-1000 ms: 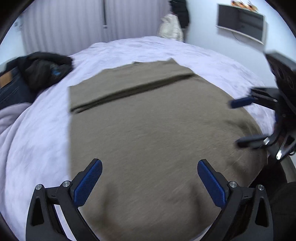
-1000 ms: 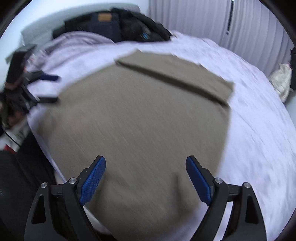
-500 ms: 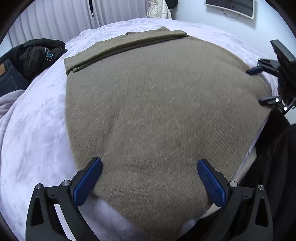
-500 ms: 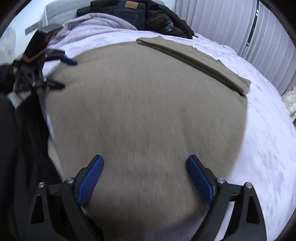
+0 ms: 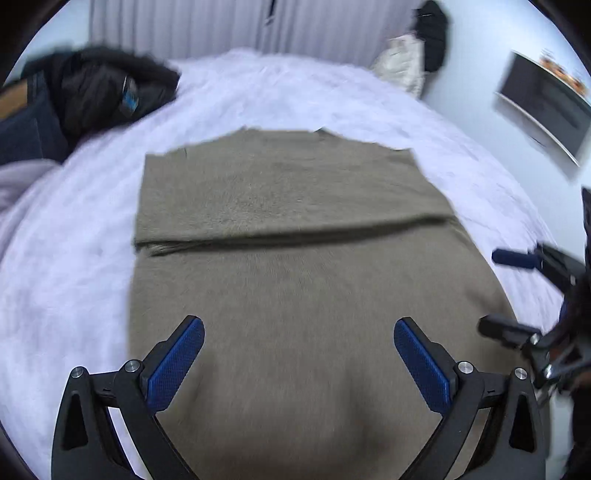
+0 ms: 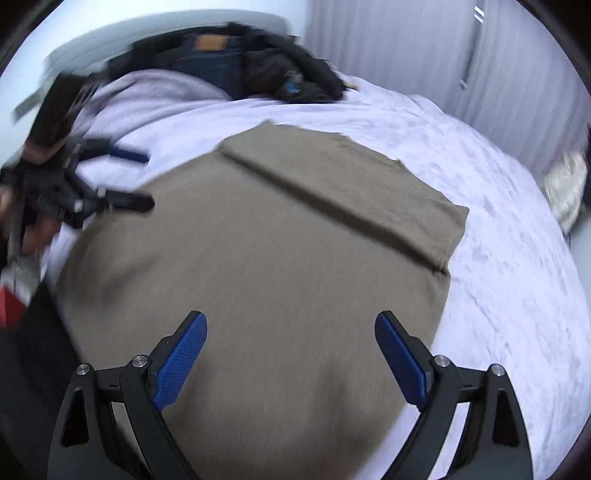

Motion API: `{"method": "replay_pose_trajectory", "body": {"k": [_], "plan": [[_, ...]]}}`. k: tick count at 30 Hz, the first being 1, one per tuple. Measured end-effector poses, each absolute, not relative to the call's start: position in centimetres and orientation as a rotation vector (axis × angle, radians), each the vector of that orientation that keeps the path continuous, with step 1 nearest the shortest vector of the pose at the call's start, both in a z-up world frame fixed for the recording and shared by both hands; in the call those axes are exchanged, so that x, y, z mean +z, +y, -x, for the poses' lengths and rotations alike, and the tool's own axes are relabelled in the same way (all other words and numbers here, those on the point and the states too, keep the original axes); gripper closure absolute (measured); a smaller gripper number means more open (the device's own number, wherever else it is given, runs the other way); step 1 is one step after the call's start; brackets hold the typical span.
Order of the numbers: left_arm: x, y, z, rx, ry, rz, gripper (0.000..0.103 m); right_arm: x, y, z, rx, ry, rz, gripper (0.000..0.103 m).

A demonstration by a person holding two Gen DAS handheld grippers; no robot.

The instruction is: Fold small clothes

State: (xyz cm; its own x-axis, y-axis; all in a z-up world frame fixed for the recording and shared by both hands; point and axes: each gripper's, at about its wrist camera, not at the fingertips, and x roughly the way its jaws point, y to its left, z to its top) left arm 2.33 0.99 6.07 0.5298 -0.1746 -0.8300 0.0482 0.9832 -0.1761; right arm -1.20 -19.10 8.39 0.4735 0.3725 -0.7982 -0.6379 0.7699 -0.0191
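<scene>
An olive-brown knit garment (image 5: 295,288) lies flat on the bed, its far part folded over into a band (image 5: 280,192). It also shows in the right wrist view (image 6: 258,266), with the folded band (image 6: 343,192) at the far side. My left gripper (image 5: 299,354) is open and empty, above the garment's near part. My right gripper (image 6: 291,354) is open and empty, above the near right part. Each gripper shows in the other's view: the right gripper (image 5: 517,295) at the right edge, the left gripper (image 6: 122,181) at the left.
The bed has a pale lilac cover (image 5: 74,266). Dark clothes and jeans (image 5: 92,96) are piled at the far left, also seen in the right wrist view (image 6: 251,74). Curtains (image 5: 221,26) hang behind. A wall shelf (image 5: 546,107) is at the right.
Both grippers have pulled back and up from close over the garment, so more of the bed shows. Both stay open. The garment has not changed.
</scene>
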Motion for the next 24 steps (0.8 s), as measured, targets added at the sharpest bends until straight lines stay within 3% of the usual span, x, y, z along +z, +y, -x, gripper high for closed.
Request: {"method": "replay_pose_trajectory", "body": {"k": [5, 11, 17, 21, 24], "plan": [[-1.0, 1.0, -5.5, 0.044, 1.162, 0.079, 0.0, 1.8, -17.8, -7.8, 0.375, 1.154, 0.136, 0.009], [-0.7, 2.5, 3.3, 0.004, 1.023, 0.058, 0.0, 1.9, -18.7, 0.0, 0.409, 0.962, 0.278, 0.006], [0.0, 3.1, 9.3, -0.012, 1.017, 0.026, 0.0, 0.8, -23.4, 8.4, 0.466, 0.936, 0.262, 0.004], [3.8, 4.7, 6.8, -0.023, 1.029, 0.116, 0.0, 4.3, -25.9, 8.8, 0.602, 1.055, 0.257, 0.004], [6.4, 5.6, 2.2, 0.0, 1.009, 0.233, 0.0, 9.4, -26.9, 5.8, 0.64, 0.918, 0.144, 0.003]]}}
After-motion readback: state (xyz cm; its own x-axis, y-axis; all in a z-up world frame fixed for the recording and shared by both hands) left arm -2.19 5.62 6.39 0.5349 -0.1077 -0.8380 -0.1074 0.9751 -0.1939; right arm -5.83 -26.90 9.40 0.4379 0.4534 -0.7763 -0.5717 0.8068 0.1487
